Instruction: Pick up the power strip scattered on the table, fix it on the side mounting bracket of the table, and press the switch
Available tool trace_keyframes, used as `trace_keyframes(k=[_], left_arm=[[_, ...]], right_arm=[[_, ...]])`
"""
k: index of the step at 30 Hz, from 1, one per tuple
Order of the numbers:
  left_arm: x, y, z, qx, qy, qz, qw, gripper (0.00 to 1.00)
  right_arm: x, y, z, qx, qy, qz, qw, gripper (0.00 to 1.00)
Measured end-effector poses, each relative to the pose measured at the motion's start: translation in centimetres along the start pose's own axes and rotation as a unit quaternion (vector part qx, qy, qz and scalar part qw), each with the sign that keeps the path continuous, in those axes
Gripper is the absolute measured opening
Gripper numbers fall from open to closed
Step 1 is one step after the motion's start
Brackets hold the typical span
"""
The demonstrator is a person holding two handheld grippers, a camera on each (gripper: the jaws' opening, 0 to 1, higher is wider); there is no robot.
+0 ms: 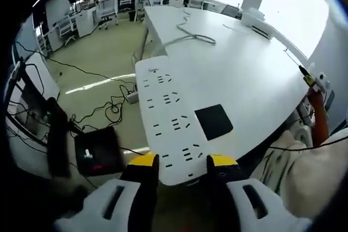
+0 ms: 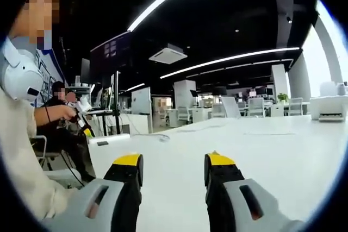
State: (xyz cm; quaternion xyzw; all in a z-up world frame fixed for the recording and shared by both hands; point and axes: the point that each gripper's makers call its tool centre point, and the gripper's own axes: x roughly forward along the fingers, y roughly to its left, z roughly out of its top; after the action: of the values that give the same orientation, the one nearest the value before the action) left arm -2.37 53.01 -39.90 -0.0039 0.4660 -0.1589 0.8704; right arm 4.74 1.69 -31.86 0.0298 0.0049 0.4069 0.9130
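The left tool (image 1: 184,162) is gripping the white power strip (image 1: 169,118) at the bench (image 1: 244,74) edge; the right tool (image 2: 173,162) is hovering wide, holding nothing.

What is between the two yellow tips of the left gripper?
The near end of the white power strip, clamped by the left gripper, as the left gripper view shows.

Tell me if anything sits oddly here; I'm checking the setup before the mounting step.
The power strip isn't lying flat on the table: the left tool holds one end, and it juts over the table's edge above cables on the floor.
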Motion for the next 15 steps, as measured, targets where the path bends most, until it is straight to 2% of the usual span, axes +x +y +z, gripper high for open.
trace_keyframes(k=[5,9,15], left_arm=[[-0.01,-0.43,0.03,-0.001,0.002,-0.008,1.0000,0.41],[0.01,-0.27,0.06,-0.004,0.005,-0.007,1.0000,0.36],[0.03,-0.01,0.09,-0.012,0.008,-0.006,0.9999,0.34]], right_arm=[[0.08,-0.10,-0.15,0.002,0.000,-0.001,1.0000,0.41],[0.12,-0.05,-0.22,0.002,0.000,0.000,1.0000,0.41],[-0.03,-0.28,-0.34,0.005,0.000,-0.004,1.0000,0.41]])
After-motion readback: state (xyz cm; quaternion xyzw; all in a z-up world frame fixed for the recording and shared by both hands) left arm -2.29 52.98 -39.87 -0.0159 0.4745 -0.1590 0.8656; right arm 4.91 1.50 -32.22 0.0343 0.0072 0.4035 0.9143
